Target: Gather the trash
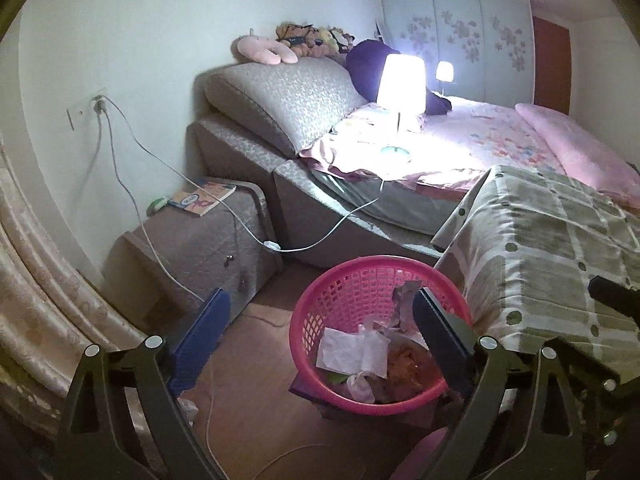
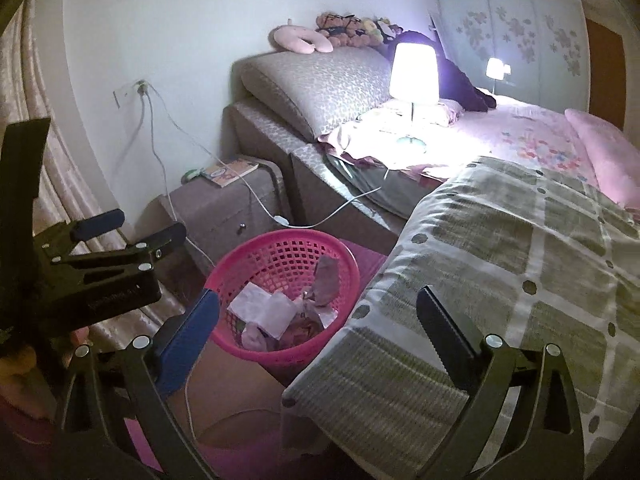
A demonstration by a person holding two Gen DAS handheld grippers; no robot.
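Observation:
A pink plastic basket (image 1: 348, 280) stands on the floor beside the bed and holds crumpled paper and wrappers (image 1: 352, 350). It also shows in the right wrist view (image 2: 280, 256). My left gripper (image 1: 320, 312) is open and empty, above the basket's near side, with its right finger over the rim. It also shows in the right wrist view (image 2: 132, 228), at the left of the basket. My right gripper (image 2: 316, 312) is open and empty, above the basket's right edge and the green checked blanket (image 2: 500, 264).
A grey nightstand (image 1: 208, 240) with a book stands left of the basket. White cables (image 1: 240, 220) run from a wall socket across it to a lit lamp (image 1: 400, 88) on the bed. A curtain (image 1: 44, 280) hangs at the left.

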